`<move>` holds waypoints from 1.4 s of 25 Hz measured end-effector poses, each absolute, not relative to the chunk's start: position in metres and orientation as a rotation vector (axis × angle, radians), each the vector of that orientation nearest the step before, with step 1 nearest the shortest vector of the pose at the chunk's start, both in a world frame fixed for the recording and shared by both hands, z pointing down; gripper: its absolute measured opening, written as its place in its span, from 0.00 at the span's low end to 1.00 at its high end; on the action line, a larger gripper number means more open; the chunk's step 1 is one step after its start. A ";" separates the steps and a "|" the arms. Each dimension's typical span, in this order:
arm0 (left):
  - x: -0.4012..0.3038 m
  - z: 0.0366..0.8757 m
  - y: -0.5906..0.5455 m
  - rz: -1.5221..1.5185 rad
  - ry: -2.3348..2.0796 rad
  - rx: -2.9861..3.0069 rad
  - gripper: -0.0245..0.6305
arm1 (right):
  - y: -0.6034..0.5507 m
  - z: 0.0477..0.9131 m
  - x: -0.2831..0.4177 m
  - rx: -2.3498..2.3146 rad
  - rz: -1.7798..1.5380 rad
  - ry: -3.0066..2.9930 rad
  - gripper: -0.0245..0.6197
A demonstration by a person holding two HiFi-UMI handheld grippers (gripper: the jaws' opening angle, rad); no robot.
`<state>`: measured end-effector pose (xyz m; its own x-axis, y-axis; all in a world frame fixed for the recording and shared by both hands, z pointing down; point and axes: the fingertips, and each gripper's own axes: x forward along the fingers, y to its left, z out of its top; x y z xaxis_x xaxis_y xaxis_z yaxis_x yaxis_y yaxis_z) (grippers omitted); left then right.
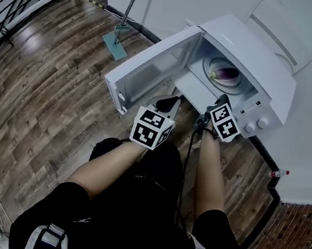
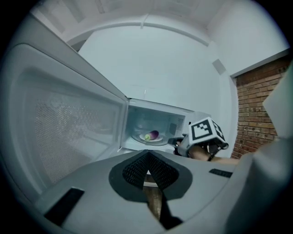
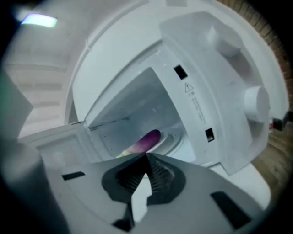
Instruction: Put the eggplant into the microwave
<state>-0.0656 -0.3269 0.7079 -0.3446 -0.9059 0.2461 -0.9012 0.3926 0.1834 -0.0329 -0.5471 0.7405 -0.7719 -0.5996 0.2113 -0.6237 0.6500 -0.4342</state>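
The purple eggplant [image 1: 226,74] lies on the round glass plate inside the white microwave [image 1: 267,79], which sits on the floor with its door [image 1: 151,72] swung open to the left. My right gripper [image 1: 222,99] is just outside the cavity's front edge, rolled to one side and shut with nothing in it. In the right gripper view the eggplant [image 3: 145,141] lies beyond the closed tips [image 3: 147,170]. My left gripper [image 1: 170,102] hangs in front of the open door, also shut and empty. In the left gripper view the eggplant [image 2: 152,135] shows far inside, past the left gripper [image 2: 147,170].
A green-handled mop [image 1: 120,35] leans on the white wall behind the door. Dark wood floor spreads to the left, with a black railing [image 1: 13,0] at the far left. A small bottle [image 1: 278,173] and a brick wall [image 1: 293,247] are on the right. My legs fill the lower frame.
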 end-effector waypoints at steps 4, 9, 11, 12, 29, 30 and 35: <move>-0.069 0.720 -0.342 0.017 -2.368 1.620 0.04 | -0.508 0.737 -0.020 0.913 0.311 -2.939 0.06; -0.078 0.710 -0.362 -0.003 -2.328 1.650 0.04 | -0.472 0.702 -0.023 0.814 -0.057 -2.985 0.06; -0.076 0.677 -0.362 -0.018 -2.321 1.641 0.04 | -0.462 0.663 -0.020 0.787 -0.082 -2.976 0.06; -0.075 0.655 -0.361 -0.018 -2.317 1.634 0.04 | -0.459 0.640 -0.017 0.779 -0.077 -2.971 0.06; -0.017 0.245 -0.318 0.116 -2.355 1.705 0.04 | -0.377 0.254 0.051 0.807 0.137 -2.907 0.06; -0.015 0.243 -0.315 0.122 -2.355 1.711 0.04 | -0.374 0.251 0.054 0.812 0.140 -2.905 0.06; -0.012 0.215 -0.299 0.101 -2.369 1.696 0.04 | -0.369 0.216 0.062 0.823 0.176 -2.914 0.06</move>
